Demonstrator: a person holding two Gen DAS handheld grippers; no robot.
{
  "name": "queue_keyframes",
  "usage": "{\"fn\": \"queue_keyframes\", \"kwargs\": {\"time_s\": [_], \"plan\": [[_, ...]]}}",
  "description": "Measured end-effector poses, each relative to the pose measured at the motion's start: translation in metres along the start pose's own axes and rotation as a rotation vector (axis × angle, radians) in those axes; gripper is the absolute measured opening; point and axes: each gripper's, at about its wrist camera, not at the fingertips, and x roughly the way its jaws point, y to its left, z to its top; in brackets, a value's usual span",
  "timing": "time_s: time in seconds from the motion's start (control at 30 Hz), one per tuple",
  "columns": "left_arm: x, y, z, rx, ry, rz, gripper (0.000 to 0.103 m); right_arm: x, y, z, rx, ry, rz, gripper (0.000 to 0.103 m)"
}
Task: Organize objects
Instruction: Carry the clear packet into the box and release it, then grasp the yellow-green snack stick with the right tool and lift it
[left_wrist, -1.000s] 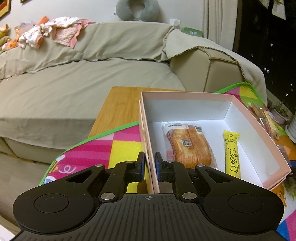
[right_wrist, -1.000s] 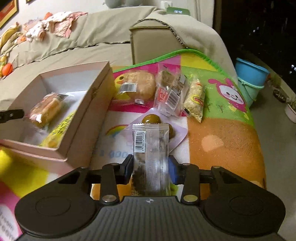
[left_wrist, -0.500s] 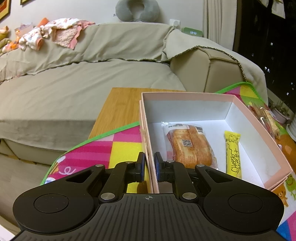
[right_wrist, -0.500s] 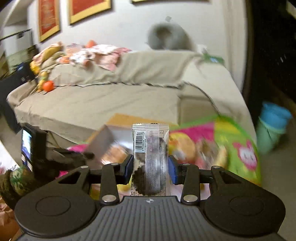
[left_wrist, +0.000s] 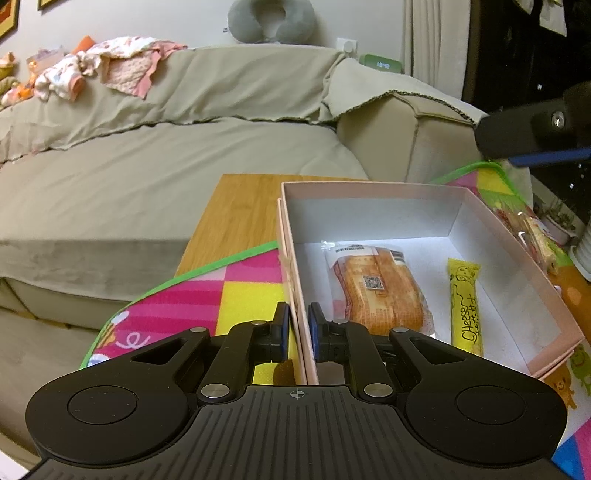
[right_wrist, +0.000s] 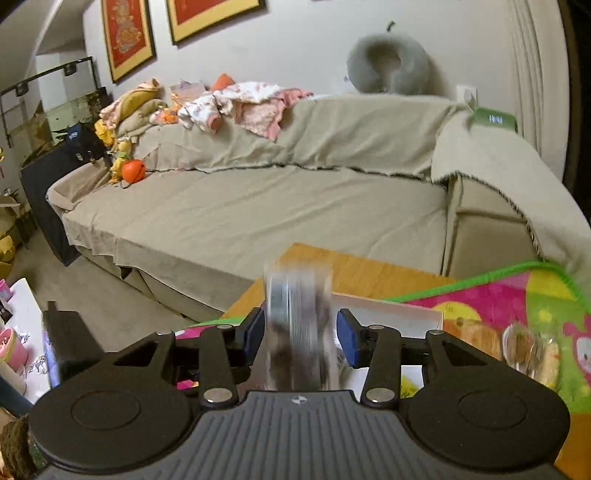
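right wrist: jaws apart around blurred packet (right_wrist: 299, 332).

The left wrist camera sits low and close behind the left tool (left_wrist: 295, 328), looking forward and slightly down along it into the pink box (left_wrist: 369, 192) on the bench (left_wrist: 240, 206), with the sofa (left_wrist: 147, 166) and wall behind. The right wrist camera rides higher behind the right tool (right_wrist: 300, 332), facing more level toward the sofa (right_wrist: 277, 210), so the box (right_wrist: 391, 314) shows only as a sliver low in its frame. Both views share the box, the wooden bench (right_wrist: 362, 269), the bright mat (left_wrist: 207, 299) (right_wrist: 498, 295), the sofa and the grey neck pillow (left_wrist: 271, 20) (right_wrist: 388, 62), and the right tool (left_wrist: 535, 129) shows at the right edge of the left view.
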Motion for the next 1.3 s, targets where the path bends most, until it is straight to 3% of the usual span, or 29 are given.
{"fn": "queue_keyframes", "kwargs": {"time_s": [0.1,0.27,0.47,0.63,0.83,1.3], "plan": [[0.001,0.001,0.001,-0.004,0.0,-0.003,0.013,-0.001,-0.009,-0.004,0.028,0.013,0.001,0.051],[0.001,0.002,0.0,-0.007,-0.002,-0.007,0.013,-0.016,-0.036,-0.016,0.061,0.008,-0.057,0.055],[0.001,0.003,0.0,-0.007,-0.002,-0.007,0.014,-0.038,-0.085,-0.049,0.105,0.008,-0.204,0.061],[0.0,0.002,-0.002,0.0,-0.001,-0.002,0.014,-0.045,-0.132,-0.088,0.192,0.058,-0.336,0.061],[-0.001,0.001,-0.001,0.004,0.0,0.002,0.013,-0.035,-0.149,-0.117,0.232,0.123,-0.362,0.064],[-0.003,0.0,-0.003,0.008,0.003,0.002,0.014,0.007,-0.134,-0.108,0.204,0.121,-0.365,0.07]]}}
